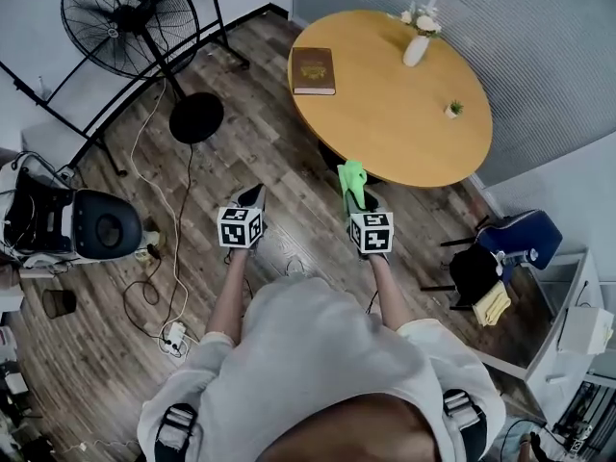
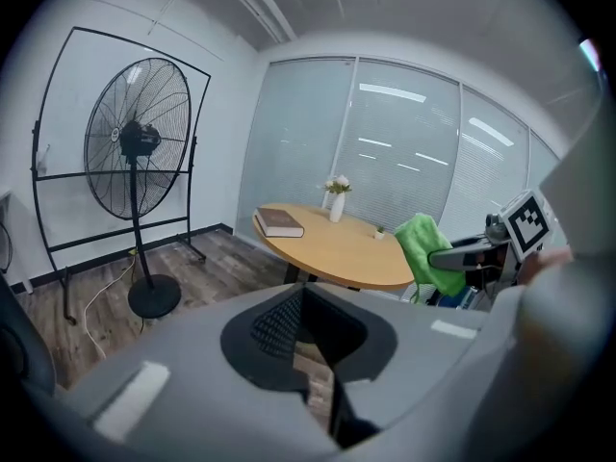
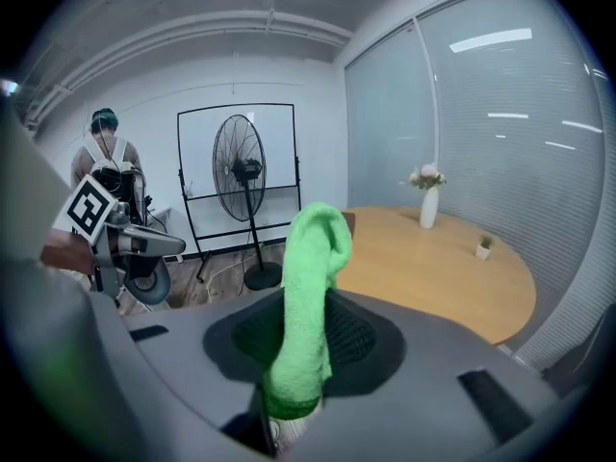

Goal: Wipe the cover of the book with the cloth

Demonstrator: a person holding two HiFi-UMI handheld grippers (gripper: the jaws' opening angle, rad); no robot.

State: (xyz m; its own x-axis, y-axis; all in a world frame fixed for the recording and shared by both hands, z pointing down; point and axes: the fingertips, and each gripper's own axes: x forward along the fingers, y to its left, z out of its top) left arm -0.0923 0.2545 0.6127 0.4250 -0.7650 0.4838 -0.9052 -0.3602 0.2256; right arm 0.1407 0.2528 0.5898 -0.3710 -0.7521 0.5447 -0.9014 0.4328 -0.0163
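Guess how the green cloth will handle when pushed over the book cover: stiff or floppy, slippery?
Probably floppy: the green cloth folds over on itself above the right gripper, whose jaws are shut on it. Likely light, since it stands up from that one pinch without sagging far. Its fuzzy pile should drag rather than slip on the book.

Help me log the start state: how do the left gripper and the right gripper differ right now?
The right gripper's jaws are shut on a bright green fleecy cloth; the left gripper's jaws are together on nothing. The right gripper is nearer the round wooden table; the left gripper is farther out over the plank floor. Both are short of the brown hardcover book.
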